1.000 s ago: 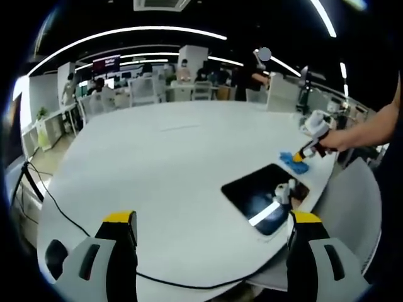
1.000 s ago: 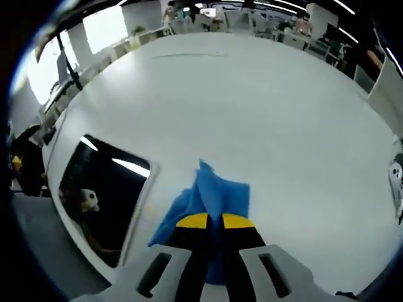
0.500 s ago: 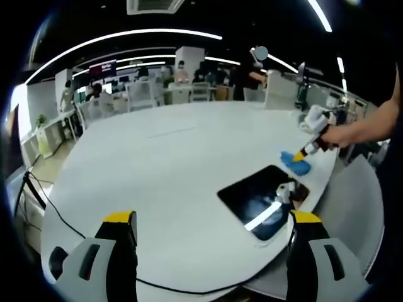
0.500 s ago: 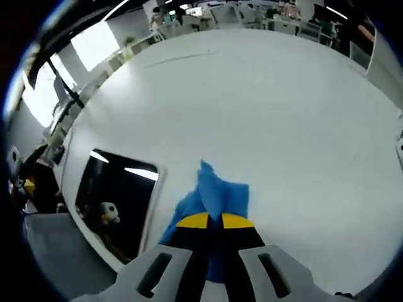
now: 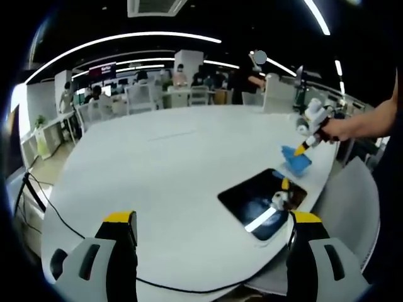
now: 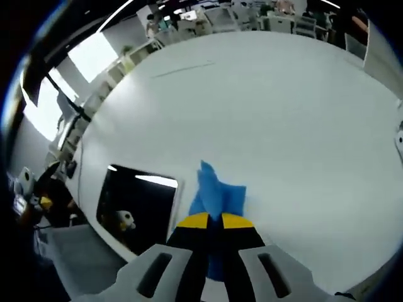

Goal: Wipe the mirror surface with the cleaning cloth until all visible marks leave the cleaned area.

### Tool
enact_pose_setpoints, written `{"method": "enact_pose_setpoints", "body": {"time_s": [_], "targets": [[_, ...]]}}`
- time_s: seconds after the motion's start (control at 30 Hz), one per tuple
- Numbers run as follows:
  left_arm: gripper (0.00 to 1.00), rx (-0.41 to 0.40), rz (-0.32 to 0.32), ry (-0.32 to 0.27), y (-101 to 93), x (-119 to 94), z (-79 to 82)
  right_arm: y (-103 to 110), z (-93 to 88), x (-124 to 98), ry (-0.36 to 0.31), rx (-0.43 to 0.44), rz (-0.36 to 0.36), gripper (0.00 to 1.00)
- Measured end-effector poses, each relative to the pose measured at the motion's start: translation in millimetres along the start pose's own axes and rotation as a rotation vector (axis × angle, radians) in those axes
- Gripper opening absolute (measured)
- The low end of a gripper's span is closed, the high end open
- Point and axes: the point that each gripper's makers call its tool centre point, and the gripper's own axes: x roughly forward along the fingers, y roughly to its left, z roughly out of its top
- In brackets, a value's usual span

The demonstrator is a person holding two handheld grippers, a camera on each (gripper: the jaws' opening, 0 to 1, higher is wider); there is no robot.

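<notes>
Mirror [image 6: 140,211] sits lower left in the right gripper view, flat on the white table [image 6: 283,113]. Just right of it, right gripper [image 6: 208,221] pinches the blue cloth [image 6: 217,192]. Left gripper [image 5: 213,220] has its jaws spread wide, holding nothing.

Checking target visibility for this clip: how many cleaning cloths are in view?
1: a blue cleaning cloth, pinched in the right tool, held beside the mirror near the table edge.

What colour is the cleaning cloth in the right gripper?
Blue. The cleaning cloth, clamped in the right gripper, shows best in the right gripper view.
</notes>
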Motion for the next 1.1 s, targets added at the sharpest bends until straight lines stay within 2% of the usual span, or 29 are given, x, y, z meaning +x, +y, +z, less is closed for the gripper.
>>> {"method": "enact_pose_setpoints", "body": {"time_s": [0.1, 0.27, 0.4, 0.7, 0.93, 1.1], "targets": [[1.00, -0.001, -0.008, 0.010, 2.6, 0.5, -4.8, 9.5, -0.4, 0.4, 0.001, 0.016, 0.011, 0.00], [1.00, 0.006, -0.024, 0.006, 3.0, 0.5, -3.8, 22.2, 3.1, 7.5, 0.004, 0.020, 0.017, 0.00], [1.00, 0.003, -0.035, -0.007, 7.2, 0.6, -1.4, 32.9, 7.0, 20.5, 0.018, 0.028, 0.023, 0.00], [1.00, 0.015, -0.059, -0.006, 19.1, 2.3, -8.2, 53.7, 14.7, 51.2, 0.056, 0.009, 0.016, 0.00], [1.00, 0.012, -0.046, -0.008, 24.3, -1.6, -6.1, 70.2, 1.4, 67.5, 0.104, -0.003, 0.025, 0.00], [1.00, 0.016, -0.052, -0.001, 25.0, -1.3, -6.6, 75.8, 0.7, 71.3, 0.100, -0.024, 0.019, 0.00]]}}
